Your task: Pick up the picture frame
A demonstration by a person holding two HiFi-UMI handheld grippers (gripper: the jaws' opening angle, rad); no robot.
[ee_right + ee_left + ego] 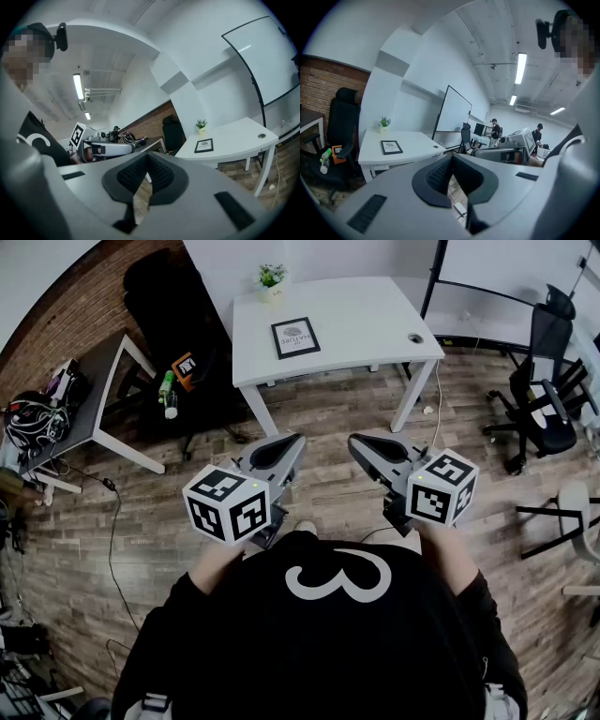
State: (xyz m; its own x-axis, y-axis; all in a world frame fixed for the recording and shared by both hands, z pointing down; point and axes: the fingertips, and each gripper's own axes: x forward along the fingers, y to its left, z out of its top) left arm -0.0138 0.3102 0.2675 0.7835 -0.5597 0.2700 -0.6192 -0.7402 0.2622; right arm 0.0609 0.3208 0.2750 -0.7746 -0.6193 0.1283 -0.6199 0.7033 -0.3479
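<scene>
A black picture frame (295,337) lies flat on the white table (375,329) across the room; it also shows small in the left gripper view (391,147) and the right gripper view (204,146). My left gripper (296,440) and right gripper (354,440) hang side by side over the wooden floor, well short of the table. Both are shut with nothing between the jaws. Each gripper sees the other one beside it.
A small potted plant (271,280) stands at the table's back left corner. A black chair (178,324) and a grey desk (80,404) with clutter sit to the left, an office chair (544,390) to the right, a whiteboard (511,268) behind. Two people (494,131) stand far off.
</scene>
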